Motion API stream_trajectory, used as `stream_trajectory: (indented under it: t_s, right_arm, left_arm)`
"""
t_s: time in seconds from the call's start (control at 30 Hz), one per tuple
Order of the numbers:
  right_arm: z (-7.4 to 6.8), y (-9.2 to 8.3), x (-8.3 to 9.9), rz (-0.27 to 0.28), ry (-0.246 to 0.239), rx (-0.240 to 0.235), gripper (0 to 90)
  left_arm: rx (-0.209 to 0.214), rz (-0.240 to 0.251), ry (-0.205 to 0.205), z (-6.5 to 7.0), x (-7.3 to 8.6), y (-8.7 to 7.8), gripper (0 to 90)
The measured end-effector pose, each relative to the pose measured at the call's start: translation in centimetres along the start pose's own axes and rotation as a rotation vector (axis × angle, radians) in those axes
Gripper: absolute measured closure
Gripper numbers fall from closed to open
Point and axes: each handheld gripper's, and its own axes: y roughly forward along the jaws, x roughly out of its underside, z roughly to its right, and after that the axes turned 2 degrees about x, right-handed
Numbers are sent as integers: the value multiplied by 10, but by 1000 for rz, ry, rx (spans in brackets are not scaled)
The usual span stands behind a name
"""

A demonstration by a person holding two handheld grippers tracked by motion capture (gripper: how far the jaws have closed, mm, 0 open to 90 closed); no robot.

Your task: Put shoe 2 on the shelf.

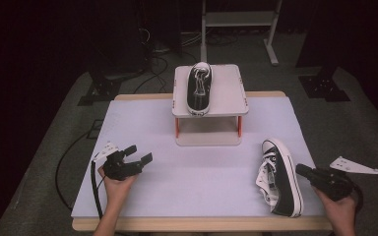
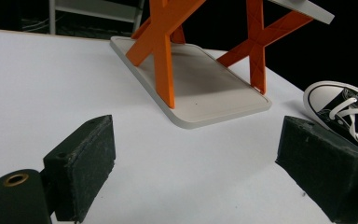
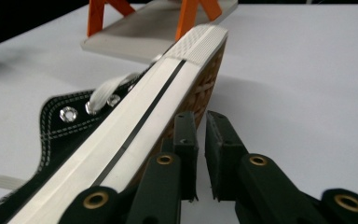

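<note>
The right gripper point(image 1: 306, 171), jaws nearly shut on nothing, sits against the sole of the tipped shoe point(image 1: 279, 177) at the near right edge; a nudge could shove it off the table point(image 1: 197, 182). The left gripper point(image 1: 139, 153) waits wide open, empty. Farther back, the other shoe point(image 1: 199, 86) rests on the stand point(image 1: 229, 93).

Two black sneakers point(image 1: 199, 86) point(image 1: 280, 176), one raised stand point(image 1: 209, 112), two hand-held grippers point(image 1: 137, 153) point(image 1: 302, 170), one table point(image 1: 202, 177)

left gripper point(image 1: 139, 153) fingers apart, right gripper point(image 1: 302, 170) closed
</note>
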Motion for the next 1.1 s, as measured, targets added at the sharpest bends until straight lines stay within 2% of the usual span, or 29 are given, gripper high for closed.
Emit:
stream_trajectory:
  t_s: [0.07,0.13,0.33,0.4,0.47,0.5,0.6,0.63,0.7,0.77,1.0,1.1]
  right_arm:
    - [-8,-5,-3,28,-19,-1,792]
    - [-18,-5,-9,33,-53,-14,778]
    - [-55,9,-26,39,-189,-83,763]
    - [-65,17,-30,19,-239,-93,764]
    - [-72,23,-32,2,-261,-109,768]
    - [-74,26,-33,-15,-276,-100,770]
    - [-70,33,-31,-51,-261,-76,821]
    - [-66,32,-29,-34,-239,-85,840]
    - [-61,28,-28,-26,-224,-59,861]
    - [-56,22,-27,-17,-214,-23,852]
    - [-29,4,-17,26,-118,13,823]
    - [-20,-1,-13,18,-87,37,808]
  left_arm:
    - [1,-1,5,0,0,0,108]
    - [4,-2,2,0,0,1,108]
    - [5,2,1,0,0,0,109]
    - [6,3,-1,-1,0,-1,109]
    - [8,5,-6,-1,0,-2,109]
    - [11,8,-8,-2,0,-2,109]
    - [19,16,-16,-3,0,-2,109]
    - [18,17,-15,-3,0,-3,110]
    - [20,23,-20,-3,0,-4,110]
    - [21,24,-23,-4,0,-4,111]
    - [26,26,-17,-1,0,-3,113]
    - [28,23,-18,-1,1,-2,115]
